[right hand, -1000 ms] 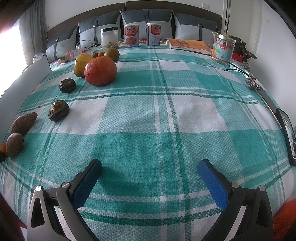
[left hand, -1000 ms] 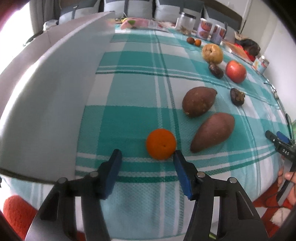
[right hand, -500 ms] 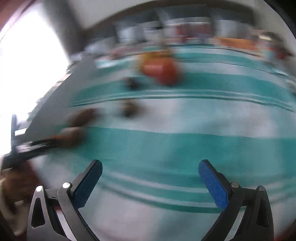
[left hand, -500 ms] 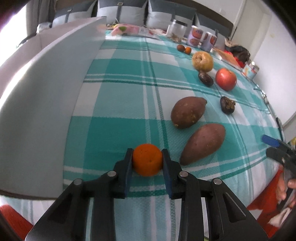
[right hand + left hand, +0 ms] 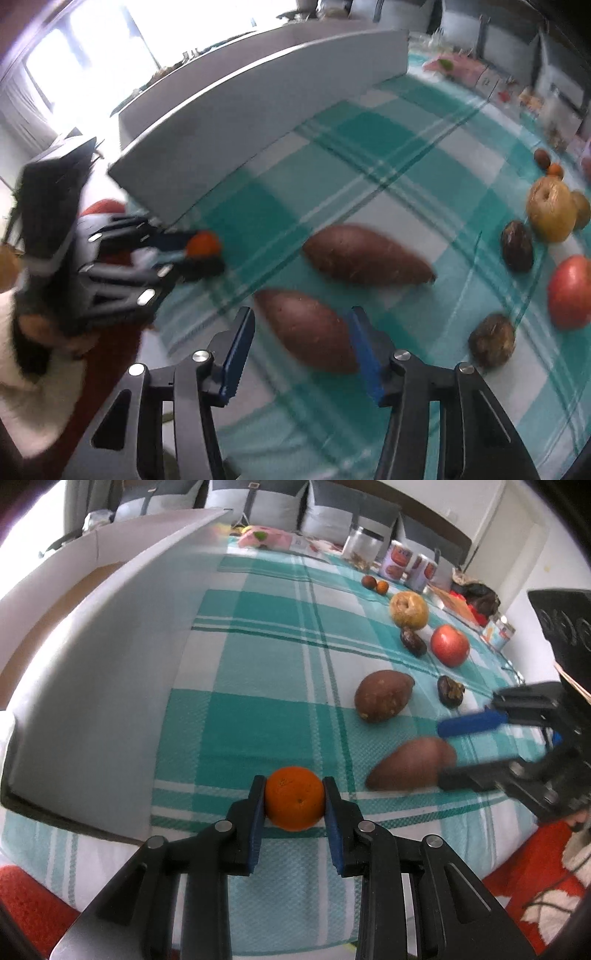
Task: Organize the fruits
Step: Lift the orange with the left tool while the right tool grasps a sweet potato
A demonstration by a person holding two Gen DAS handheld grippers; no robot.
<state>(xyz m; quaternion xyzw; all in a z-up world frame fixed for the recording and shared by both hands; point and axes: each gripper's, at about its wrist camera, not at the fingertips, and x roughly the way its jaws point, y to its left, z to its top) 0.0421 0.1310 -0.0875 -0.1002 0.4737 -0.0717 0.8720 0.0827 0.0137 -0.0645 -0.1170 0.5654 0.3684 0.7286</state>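
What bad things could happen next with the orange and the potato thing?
The left gripper pinches the orange only at its round sides, so it might roll out when lifted. The right gripper has just been closing around the near sweet potato without touching yet; it may catch only the tapered end and slip. Both grippers work close together and could bump.

orange mandarin [image 5: 294, 798], teal plaid cloth [image 5: 258, 664], red apple [image 5: 450, 645]

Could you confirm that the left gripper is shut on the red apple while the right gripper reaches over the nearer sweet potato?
Not quite: the left gripper is shut on the orange, as the left wrist view shows. The red apple lies untouched farther back. The rest holds.
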